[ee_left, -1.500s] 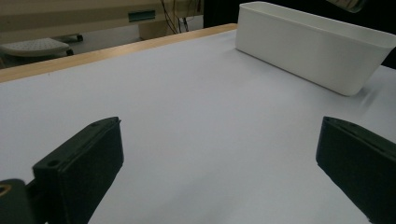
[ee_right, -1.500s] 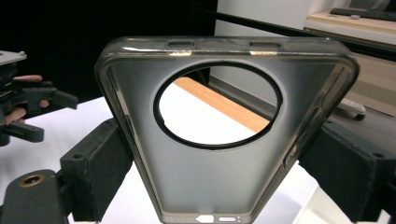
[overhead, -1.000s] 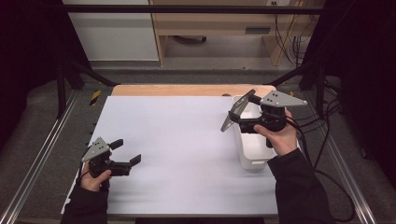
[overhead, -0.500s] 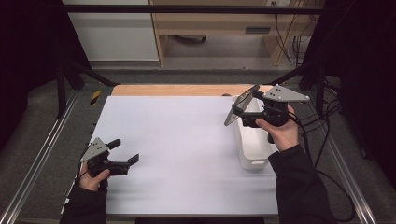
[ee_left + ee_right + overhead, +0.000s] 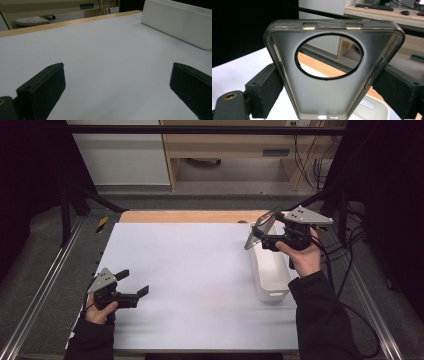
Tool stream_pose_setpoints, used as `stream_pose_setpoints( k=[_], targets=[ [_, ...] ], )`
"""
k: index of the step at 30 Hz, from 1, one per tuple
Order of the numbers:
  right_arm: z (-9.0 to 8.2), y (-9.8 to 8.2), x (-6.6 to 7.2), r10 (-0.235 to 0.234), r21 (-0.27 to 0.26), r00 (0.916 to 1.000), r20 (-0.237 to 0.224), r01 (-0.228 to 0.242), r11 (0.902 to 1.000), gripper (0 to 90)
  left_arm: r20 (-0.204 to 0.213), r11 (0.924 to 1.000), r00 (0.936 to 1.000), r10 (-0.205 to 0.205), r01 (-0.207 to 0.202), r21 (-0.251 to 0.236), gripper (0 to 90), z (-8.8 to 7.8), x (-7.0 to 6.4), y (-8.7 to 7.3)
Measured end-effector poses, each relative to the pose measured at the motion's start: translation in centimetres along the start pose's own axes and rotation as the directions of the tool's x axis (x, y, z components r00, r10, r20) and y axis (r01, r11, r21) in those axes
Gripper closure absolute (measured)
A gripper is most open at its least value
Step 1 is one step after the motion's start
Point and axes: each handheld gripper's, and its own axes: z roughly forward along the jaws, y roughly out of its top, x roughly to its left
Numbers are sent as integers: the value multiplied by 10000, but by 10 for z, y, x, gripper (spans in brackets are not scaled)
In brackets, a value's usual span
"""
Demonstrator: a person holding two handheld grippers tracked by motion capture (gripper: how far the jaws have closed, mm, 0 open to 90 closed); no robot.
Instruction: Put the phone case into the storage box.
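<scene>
My right gripper holds a smoky translucent phone case with a round camera cutout by its long side rails, lifted above the white plastic bin. I judge it light, flexible and slick, best pinched at the stiffer rims. My left gripper rests wide open and empty on the white desk

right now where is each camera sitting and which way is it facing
High view: fixed above the person's side, looking forward and down on the table; forearms, left gripper and right gripper show.
Left gripper view: rides low over the table, facing the white bin; its open fingers show.
Right gripper view: looks along its fingers, clamped on a phone case.
Shared: the white bin appears in all three.
</scene>
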Motion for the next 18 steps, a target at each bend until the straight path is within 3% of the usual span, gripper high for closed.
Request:
stream_pose_setpoints(
  k=[18],
  targets=[
    [21,-1,-17,481,266,9934,1037,-511,9983,117,66,10000,10000,25,-25,58,0,2,0,-1]
  ],
)
